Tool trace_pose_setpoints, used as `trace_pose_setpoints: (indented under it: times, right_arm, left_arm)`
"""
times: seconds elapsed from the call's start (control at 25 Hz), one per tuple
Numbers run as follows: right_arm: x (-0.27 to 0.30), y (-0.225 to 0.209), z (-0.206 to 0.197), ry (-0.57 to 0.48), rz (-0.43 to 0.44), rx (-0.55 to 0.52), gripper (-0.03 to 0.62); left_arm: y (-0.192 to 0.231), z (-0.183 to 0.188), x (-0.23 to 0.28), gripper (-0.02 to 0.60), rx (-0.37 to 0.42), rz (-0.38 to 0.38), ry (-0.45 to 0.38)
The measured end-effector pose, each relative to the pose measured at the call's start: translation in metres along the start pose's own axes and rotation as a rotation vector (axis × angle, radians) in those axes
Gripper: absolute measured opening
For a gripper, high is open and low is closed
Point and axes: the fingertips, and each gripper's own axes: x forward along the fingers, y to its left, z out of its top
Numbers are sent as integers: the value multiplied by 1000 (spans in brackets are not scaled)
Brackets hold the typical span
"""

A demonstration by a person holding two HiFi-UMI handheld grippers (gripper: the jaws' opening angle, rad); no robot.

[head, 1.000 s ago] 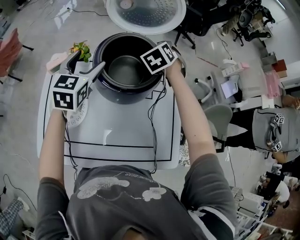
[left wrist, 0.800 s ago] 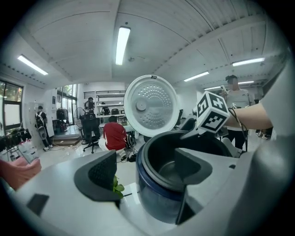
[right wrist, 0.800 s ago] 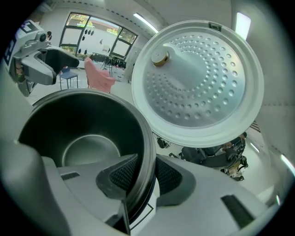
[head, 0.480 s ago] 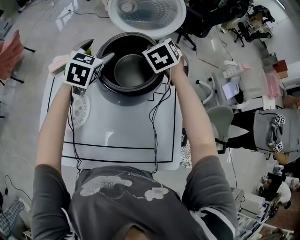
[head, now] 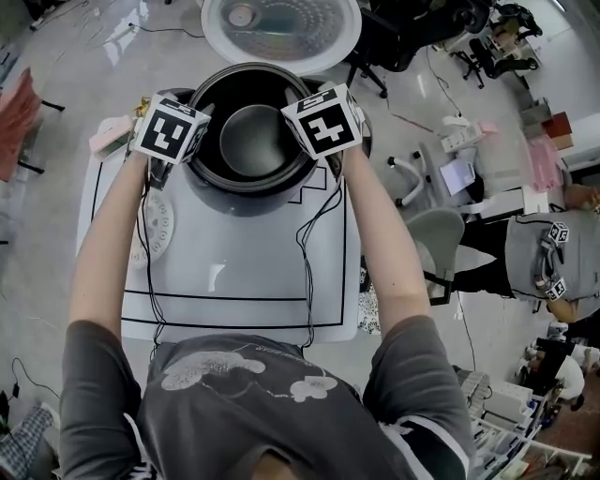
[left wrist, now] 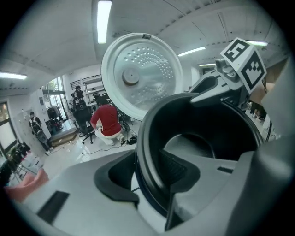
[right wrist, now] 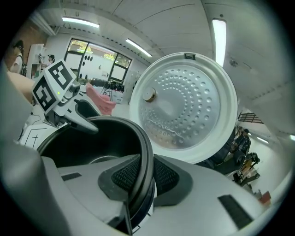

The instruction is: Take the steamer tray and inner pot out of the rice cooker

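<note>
Head view: we look down on a table (head: 244, 272) carrying the cooker (head: 248, 195), its lid (head: 281, 23) swung open away from the person. The dark pot (head: 253, 141) sits inside the cooker. The left gripper (head: 199, 114) meets the pot's left rim and the right gripper (head: 309, 101) its right rim. The white, perforated steamer tray (head: 159, 225) lies flat on the table, left of the cooker and partly under the left forearm. Left gripper view: we see the left gripper (left wrist: 150, 179) straddling the rim of the pot (left wrist: 207, 133). Its jaws have just been closing. The inner pad lies against the inside wall and the outer pad just beside the outside, with a pale sliver showing between them, so they are narrowed but not pinching. Beyond stand the lid (left wrist: 143, 76) and, on the far rim, the right gripper (left wrist: 203, 94). A person in red (left wrist: 108, 126) crouches on the floor behind. Right gripper view: we see the right gripper (right wrist: 143, 177), whose jaws have just been closing, pinching the rim of the pot (right wrist: 92, 138) with one textured pad pressed on each side. The lid (right wrist: 184, 108) rises behind, and the left gripper (right wrist: 87, 120) reaches the opposite rim.
</note>
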Motion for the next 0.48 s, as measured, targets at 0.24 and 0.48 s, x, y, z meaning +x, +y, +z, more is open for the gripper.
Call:
trace_pose_setpoints:
  times: [0.24, 0.48]
  right_arm:
    - [-5, -1, 4, -36, 10, 39, 95]
    - [-30, -10, 20, -139, -25, 54, 92]
  left_arm:
    - [4, 7, -2, 89, -82, 25, -8]
    - [7, 34, -28, 67, -111, 69, -104]
